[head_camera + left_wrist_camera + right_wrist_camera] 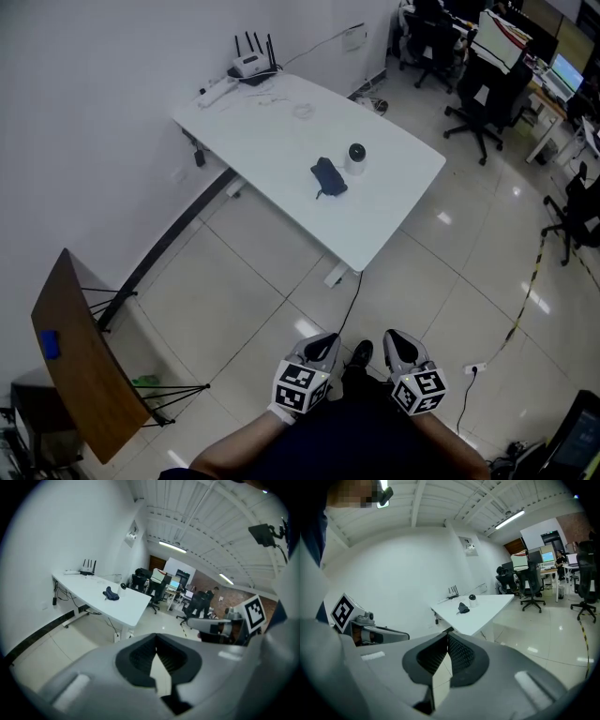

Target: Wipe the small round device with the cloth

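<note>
Holding your left gripper (322,347) and right gripper (401,343) closed and empty, you face the dark cloth (328,177) well ahead, just left of the small round device (356,156).

A white surface (281,131) stands against the wall on the tiled floor (272,291). Near its middle lies a dark, crumpled cloth (328,177). Just beside it, on the side away from the wall, stands the small round device (356,156), white with a dark top. At the far end sit a white router (251,64) with black antennas, a white power strip (217,91) and some loose pale cables (303,111).
</note>
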A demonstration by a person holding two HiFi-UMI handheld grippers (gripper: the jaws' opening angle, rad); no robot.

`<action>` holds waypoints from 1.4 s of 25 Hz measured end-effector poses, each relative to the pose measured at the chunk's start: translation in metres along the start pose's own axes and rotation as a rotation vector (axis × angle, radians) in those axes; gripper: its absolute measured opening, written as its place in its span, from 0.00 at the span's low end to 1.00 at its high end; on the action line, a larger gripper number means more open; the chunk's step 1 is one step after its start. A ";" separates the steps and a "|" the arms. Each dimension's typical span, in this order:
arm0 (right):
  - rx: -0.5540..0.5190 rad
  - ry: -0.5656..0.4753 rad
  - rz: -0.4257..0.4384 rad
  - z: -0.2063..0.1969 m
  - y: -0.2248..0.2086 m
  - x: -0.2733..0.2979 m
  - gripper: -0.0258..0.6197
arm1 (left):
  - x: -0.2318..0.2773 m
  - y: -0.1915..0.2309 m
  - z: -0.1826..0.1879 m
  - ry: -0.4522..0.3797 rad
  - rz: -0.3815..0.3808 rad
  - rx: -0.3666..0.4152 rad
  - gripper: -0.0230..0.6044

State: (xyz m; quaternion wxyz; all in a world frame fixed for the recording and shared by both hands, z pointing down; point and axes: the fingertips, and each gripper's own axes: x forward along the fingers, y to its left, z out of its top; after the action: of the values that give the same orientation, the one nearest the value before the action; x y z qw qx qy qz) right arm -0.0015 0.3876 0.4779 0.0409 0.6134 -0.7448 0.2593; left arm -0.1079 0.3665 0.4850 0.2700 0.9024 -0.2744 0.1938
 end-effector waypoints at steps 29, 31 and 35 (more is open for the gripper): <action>0.027 0.009 0.108 0.069 -0.113 0.067 0.06 | 0.110 -0.003 0.079 -0.028 0.113 0.000 0.04; 0.030 0.014 0.100 0.071 -0.117 0.074 0.06 | 0.116 0.001 0.085 -0.027 0.106 0.001 0.04; 0.024 0.015 0.072 0.079 -0.128 0.094 0.06 | 0.135 0.017 0.096 -0.028 0.080 0.006 0.04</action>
State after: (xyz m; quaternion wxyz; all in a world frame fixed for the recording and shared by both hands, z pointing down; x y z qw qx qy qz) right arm 0.1156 0.2550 0.4880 0.0295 0.5846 -0.7631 0.2741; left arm 0.0057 0.2451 0.4842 0.2554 0.8942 -0.3133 0.1926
